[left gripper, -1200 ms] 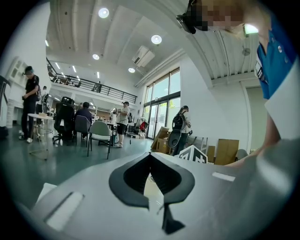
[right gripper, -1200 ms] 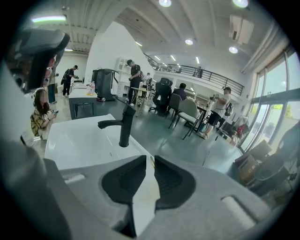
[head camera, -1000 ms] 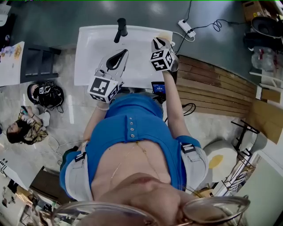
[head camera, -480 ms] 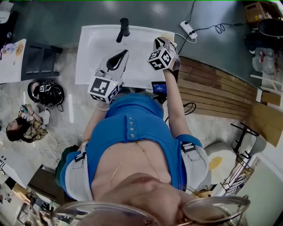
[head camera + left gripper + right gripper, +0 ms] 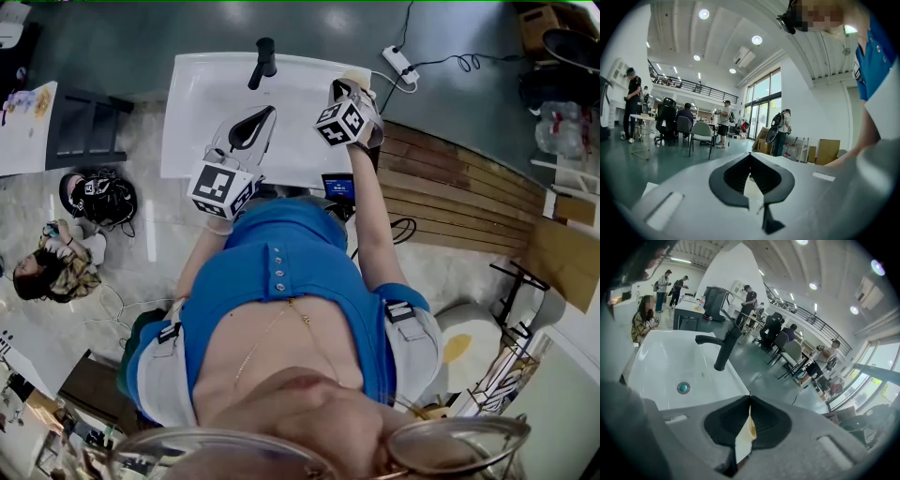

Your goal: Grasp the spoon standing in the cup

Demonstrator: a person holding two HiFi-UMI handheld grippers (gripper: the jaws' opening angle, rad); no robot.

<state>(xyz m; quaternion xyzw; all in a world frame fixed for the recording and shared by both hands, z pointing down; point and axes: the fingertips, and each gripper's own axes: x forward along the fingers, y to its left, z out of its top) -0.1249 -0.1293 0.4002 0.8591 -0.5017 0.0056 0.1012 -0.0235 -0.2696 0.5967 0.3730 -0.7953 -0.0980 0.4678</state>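
Closing just now, right claw (image 5: 750,397) tips meet, cream cup (image 5: 742,441) behind gap; head view hides that; left claw (image 5: 751,157) together, empty.

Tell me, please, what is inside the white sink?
A round drain with a teal centre sits low in the sink. The black faucet stands at its edge. In the head view, the left hand-held gripper covers part of the basin; what lies beneath cannot be seen.
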